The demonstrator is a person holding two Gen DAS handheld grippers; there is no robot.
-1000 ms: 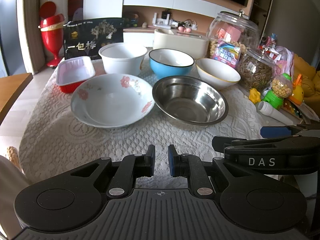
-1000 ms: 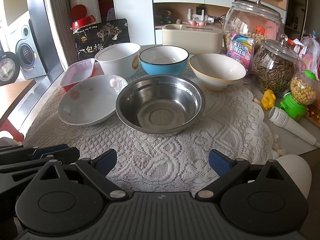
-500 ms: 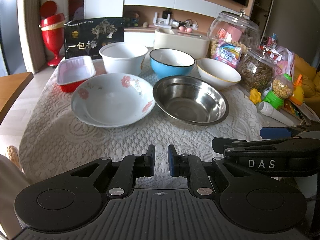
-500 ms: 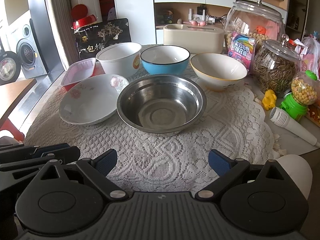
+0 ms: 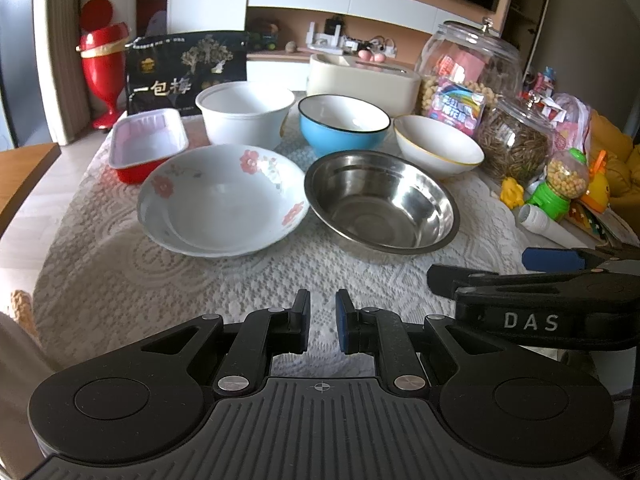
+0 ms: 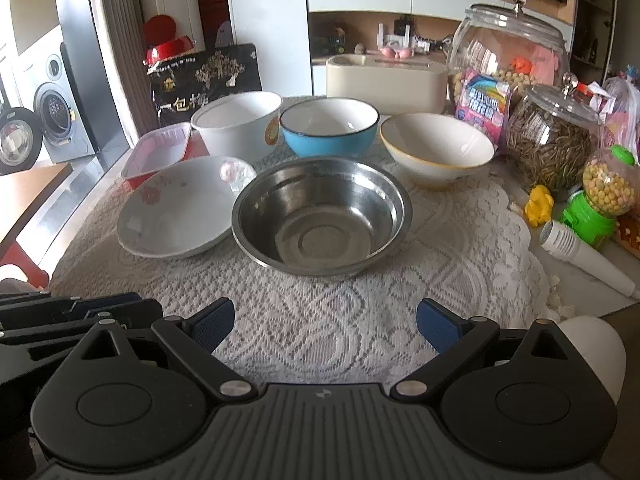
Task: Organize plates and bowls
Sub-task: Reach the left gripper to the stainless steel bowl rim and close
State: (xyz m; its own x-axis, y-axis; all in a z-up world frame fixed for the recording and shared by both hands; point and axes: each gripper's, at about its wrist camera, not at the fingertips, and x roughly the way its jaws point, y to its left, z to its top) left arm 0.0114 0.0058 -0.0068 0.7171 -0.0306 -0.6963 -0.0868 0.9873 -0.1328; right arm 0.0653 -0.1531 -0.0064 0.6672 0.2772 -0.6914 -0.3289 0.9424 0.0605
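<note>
Nearest, the left gripper (image 5: 322, 322) hangs over bare lace with its jaws pressed nearly together on nothing; the right gripper (image 6: 325, 326) beside it has jaws spread wide, empty. A clear strip of bench (image 6: 328, 320) separates both from the dishes. Next come the flowered plate (image 5: 222, 200) and steel bowl (image 6: 322, 216), rims almost touching. Behind: red tray (image 5: 148, 144), white bowl (image 5: 246, 114), blue bowl (image 5: 344, 126), cream bowl (image 5: 438, 146), then jars (image 5: 516, 142) crowding the bench's right edge.

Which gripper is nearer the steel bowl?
Right. The right gripper sits straight in front of the steel bowl; the left gripper is off to its left, facing the floral bowl.
</note>
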